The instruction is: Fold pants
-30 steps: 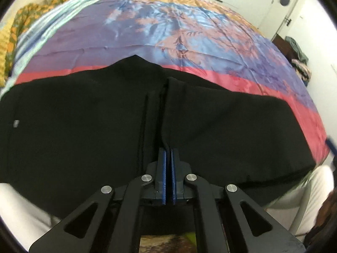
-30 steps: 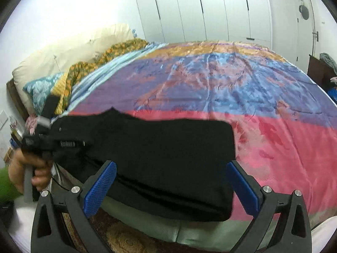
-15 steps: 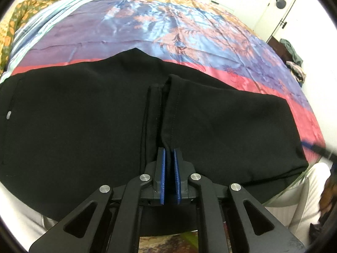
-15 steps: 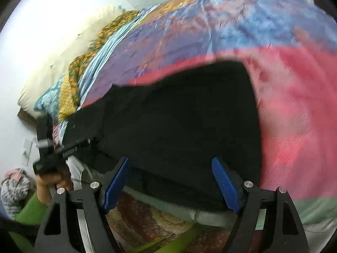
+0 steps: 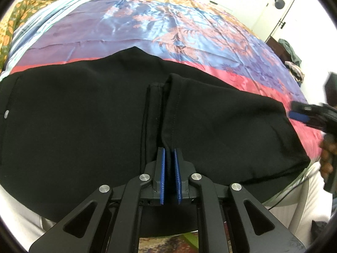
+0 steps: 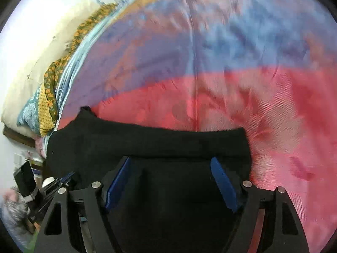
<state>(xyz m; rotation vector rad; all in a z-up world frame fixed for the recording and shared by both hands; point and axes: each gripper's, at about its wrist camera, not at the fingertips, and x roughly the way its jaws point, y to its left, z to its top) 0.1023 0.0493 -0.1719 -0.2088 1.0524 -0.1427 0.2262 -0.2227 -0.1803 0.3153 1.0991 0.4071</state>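
Pillows (image 6: 31,67) only in right view

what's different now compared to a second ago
The right gripper has swung in low over the pants' right end, its jaws closing partway but still clear of the cloth. The left gripper stays shut on the pants' near edge; the pants stay flat on the bed.

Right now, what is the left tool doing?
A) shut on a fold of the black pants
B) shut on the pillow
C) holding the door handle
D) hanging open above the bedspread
A: in the left wrist view the left tool has its blue pads pinched tight on a ridge of the black pants, which lie on the colourful bedspread.
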